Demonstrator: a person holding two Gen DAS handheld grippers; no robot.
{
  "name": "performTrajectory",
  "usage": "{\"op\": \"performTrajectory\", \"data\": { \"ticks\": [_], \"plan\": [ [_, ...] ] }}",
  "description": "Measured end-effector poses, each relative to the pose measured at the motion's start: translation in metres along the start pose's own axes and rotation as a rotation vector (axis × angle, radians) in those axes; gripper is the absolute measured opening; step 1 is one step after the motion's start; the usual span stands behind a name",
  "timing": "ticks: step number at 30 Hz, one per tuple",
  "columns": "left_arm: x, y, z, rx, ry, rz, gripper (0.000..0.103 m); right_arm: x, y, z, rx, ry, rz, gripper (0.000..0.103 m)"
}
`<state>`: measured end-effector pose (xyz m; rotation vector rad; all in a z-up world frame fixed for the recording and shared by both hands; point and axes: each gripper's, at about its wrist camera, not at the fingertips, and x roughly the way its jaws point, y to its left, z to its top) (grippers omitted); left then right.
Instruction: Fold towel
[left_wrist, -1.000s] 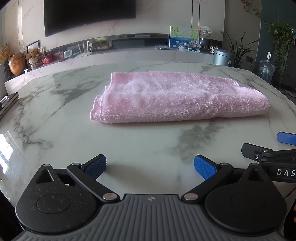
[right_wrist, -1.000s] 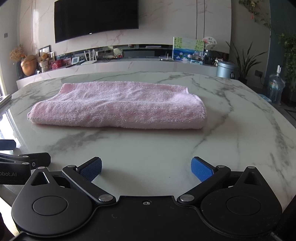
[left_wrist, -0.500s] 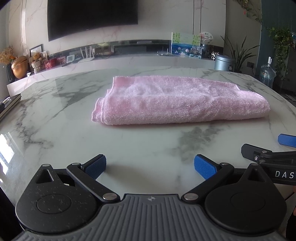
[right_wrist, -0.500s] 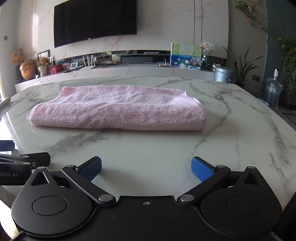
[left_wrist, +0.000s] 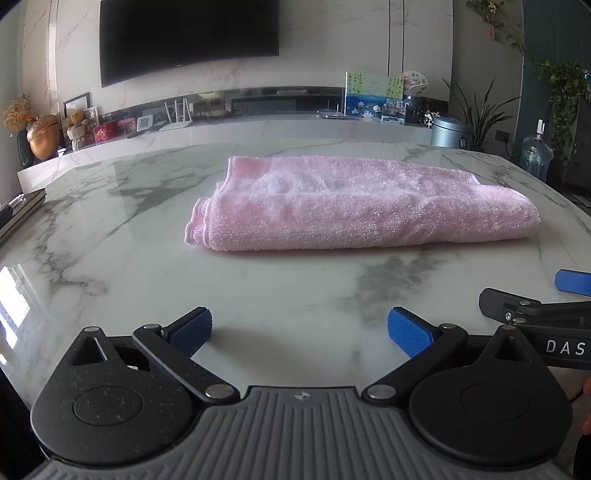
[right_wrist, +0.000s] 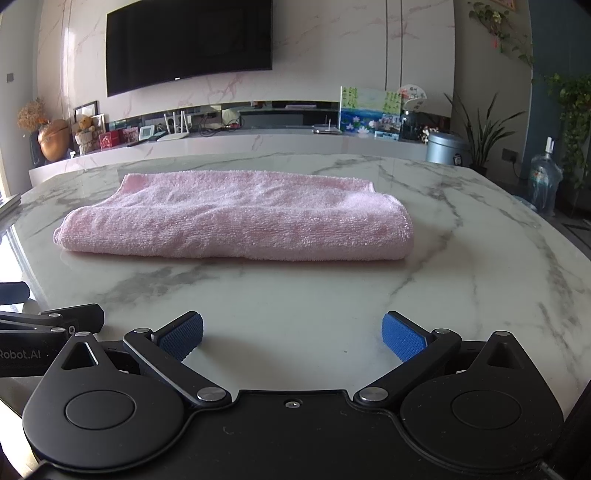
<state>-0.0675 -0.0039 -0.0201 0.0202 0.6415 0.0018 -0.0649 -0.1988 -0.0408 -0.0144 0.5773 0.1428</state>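
From my seat at the controls, I see the pink terry-cloth towel (left_wrist: 369, 206) lying folded into a long, thick band across the middle of the white, grey-veined marble table (left_wrist: 110, 258). It rests flat on the stone, with its rounded fold edge facing me and its looser layered ends at the left in the left wrist view. In the right wrist view the same towel (right_wrist: 236, 221) sits left of centre, its right end a neat rounded fold.

My left gripper (left_wrist: 300, 332) hovers over the near part of the table with its jaws spread wide apart, the blue ribbed pads (left_wrist: 192, 330) holding nothing. It is well short of the towel, with bare marble between. My right gripper (right_wrist: 291, 334) stands the same way: jaws wide apart, empty, blue pads (right_wrist: 404, 341) above the bare tabletop and apart from the towel's near edge. Each gripper shows at the edge of the other's view, so they sit side by side along the near edge of the table.

Beyond the table runs a long white marble ledge (right_wrist: 258, 142) carrying small ornaments, and above it a large black wall-mounted screen (right_wrist: 188, 44). A round grey metal tin (right_wrist: 443, 147) stands at the ledge's right end, with leafy green houseplants (right_wrist: 480, 129) just beside it.
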Motion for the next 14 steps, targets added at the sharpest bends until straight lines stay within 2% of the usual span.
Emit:
{"op": "performTrajectory", "data": {
  "ticks": [14],
  "plan": [
    [0.0002,0.0001,-0.0012,-0.001,-0.005,0.001,0.103,-0.0009,-0.0001,-0.003,-0.003,-0.015,-0.001,0.103]
  ]
}}
